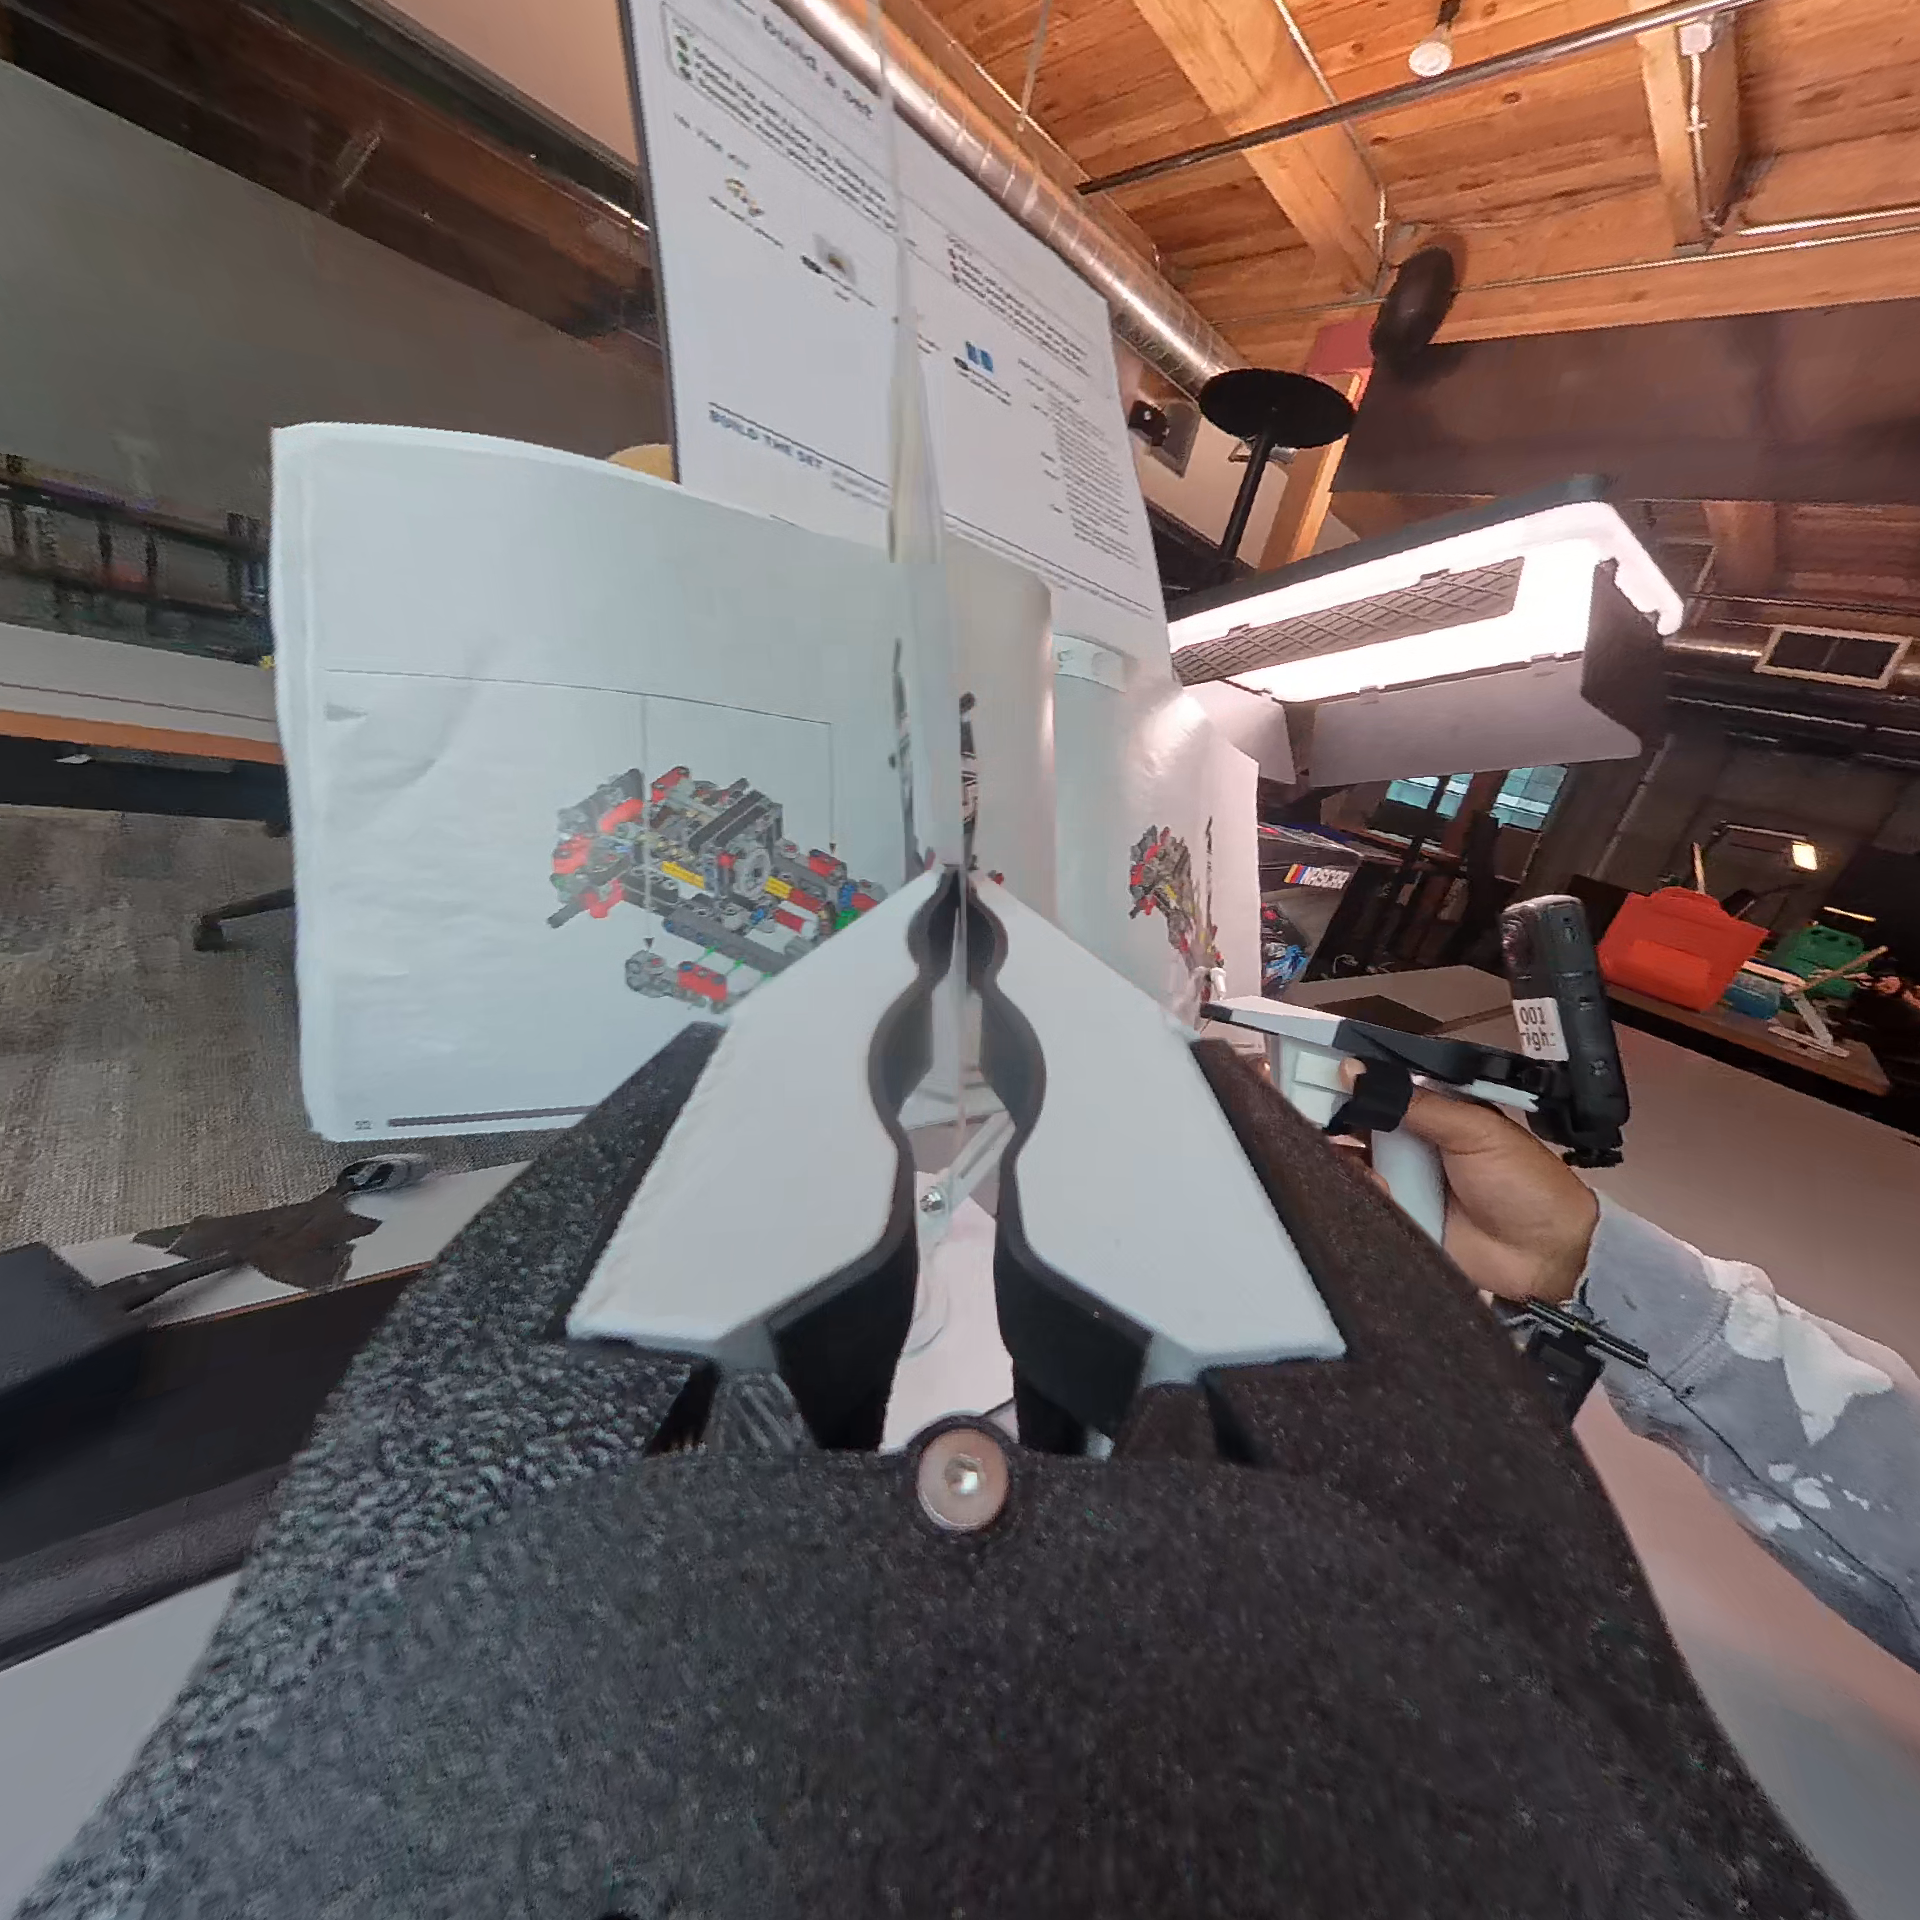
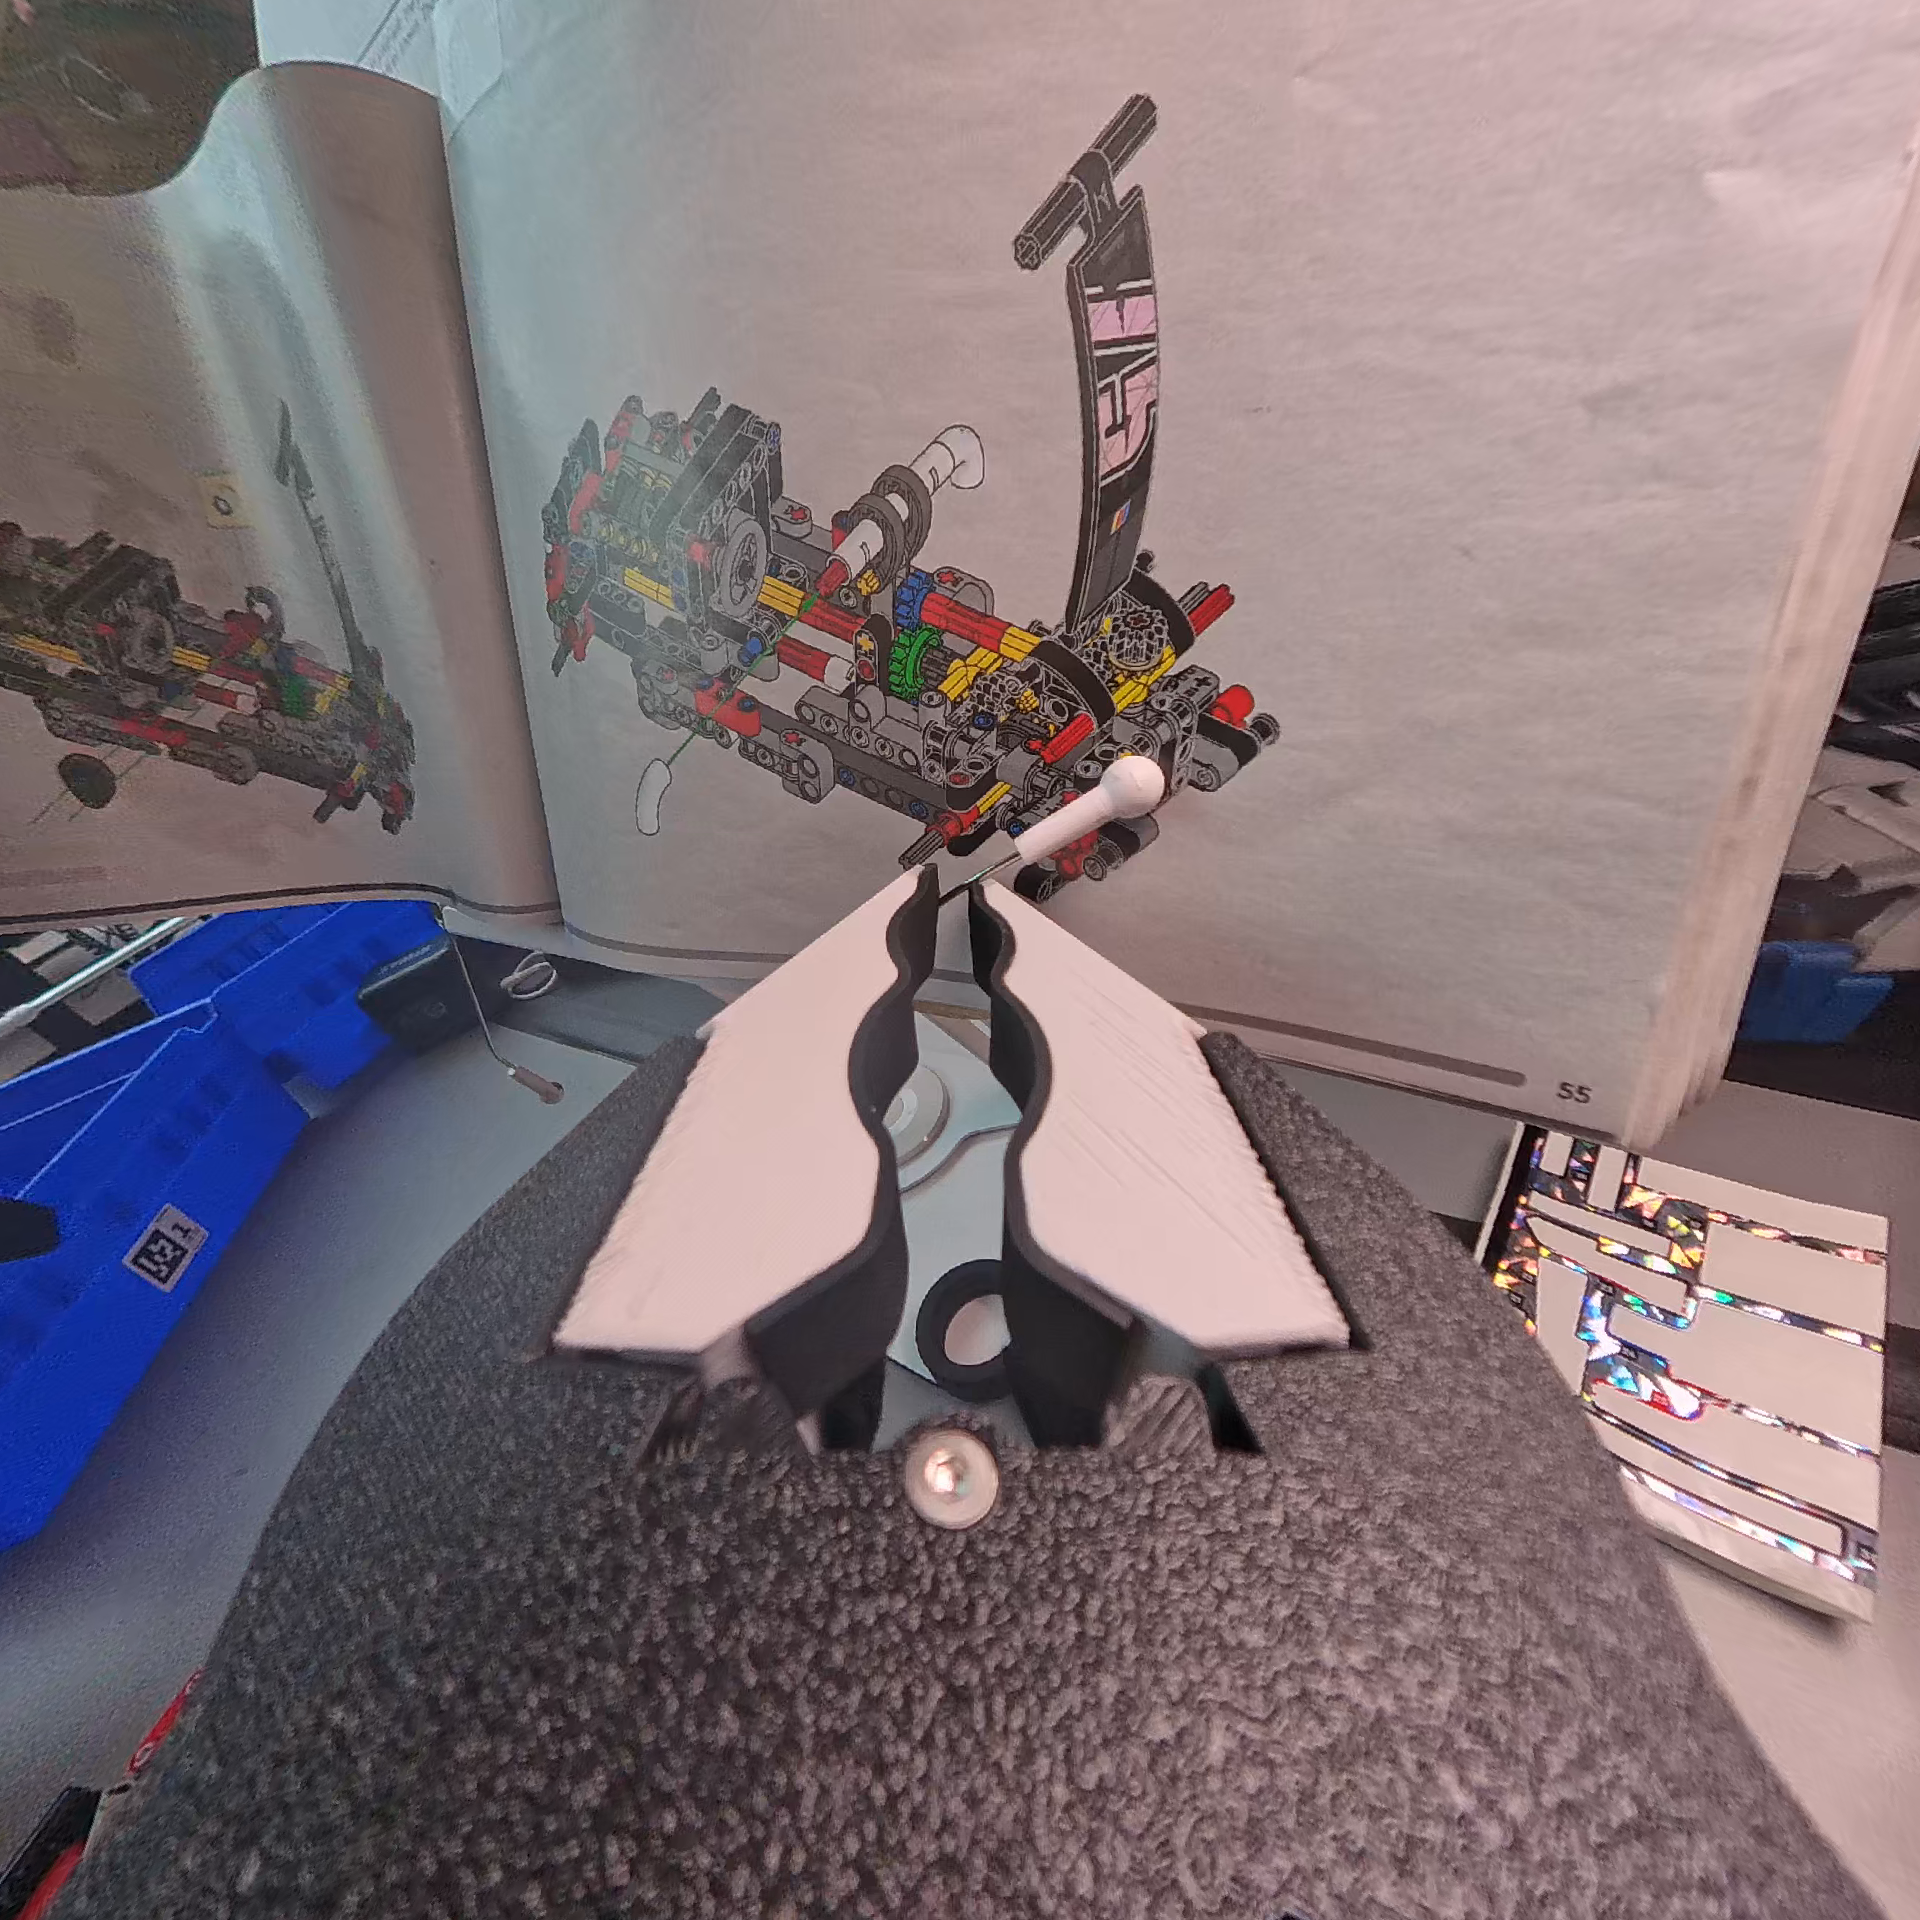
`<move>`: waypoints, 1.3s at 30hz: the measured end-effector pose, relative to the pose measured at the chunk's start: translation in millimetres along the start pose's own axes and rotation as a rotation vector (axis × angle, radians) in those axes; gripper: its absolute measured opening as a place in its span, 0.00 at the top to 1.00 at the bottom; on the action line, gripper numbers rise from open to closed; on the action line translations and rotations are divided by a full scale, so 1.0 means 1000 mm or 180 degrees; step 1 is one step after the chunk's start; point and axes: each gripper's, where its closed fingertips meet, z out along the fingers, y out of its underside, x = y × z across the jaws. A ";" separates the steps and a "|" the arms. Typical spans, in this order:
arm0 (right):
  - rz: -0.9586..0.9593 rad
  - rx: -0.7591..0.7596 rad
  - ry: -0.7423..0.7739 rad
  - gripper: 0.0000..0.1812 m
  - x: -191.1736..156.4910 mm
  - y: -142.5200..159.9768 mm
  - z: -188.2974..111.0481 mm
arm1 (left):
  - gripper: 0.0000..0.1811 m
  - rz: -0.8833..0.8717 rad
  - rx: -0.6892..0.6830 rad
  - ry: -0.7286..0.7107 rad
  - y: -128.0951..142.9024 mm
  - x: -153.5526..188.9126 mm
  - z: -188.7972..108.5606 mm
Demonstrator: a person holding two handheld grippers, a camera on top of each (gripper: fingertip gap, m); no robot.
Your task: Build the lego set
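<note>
The open instruction booklet (image 1: 582, 790) stands upright on a stand. It fills the right wrist view (image 2: 1351, 520), with coloured drawings of the model on its pages. My left gripper (image 1: 951, 878) is shut on a single page (image 1: 914, 436), which I see edge-on rising from the fingertips. My right gripper (image 2: 948, 891) is nearly shut at the foot of the right page, its tips around the thin metal page-holder arm (image 2: 987, 868), which ends in a white ball tip (image 2: 1127, 784). It also shows in the left wrist view (image 1: 1221, 1010), held in a hand.
A blue parts tray (image 2: 208, 1091) lies at the left on the table. A shiny holographic sticker sheet (image 2: 1704, 1351) lies at the right. A small black rubber ring (image 2: 966, 1330) sits under my right gripper. A white poster board (image 1: 790, 260) stands behind the booklet.
</note>
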 end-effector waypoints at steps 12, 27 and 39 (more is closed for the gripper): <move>0.0049 0.0029 -0.0010 0.97 0.000 0.001 -0.001 | 1.00 0.0145 -0.0015 0.0245 0.008 0.043 0.013; 0.0135 0.0171 -0.0021 0.97 0.001 0.005 -0.004 | 1.00 0.0021 0.0057 -0.0101 0.019 -0.007 0.001; 0.0200 0.0264 -0.0048 0.97 0.002 0.007 -0.005 | 1.00 -0.0089 0.0023 -0.0148 0.028 -0.020 0.001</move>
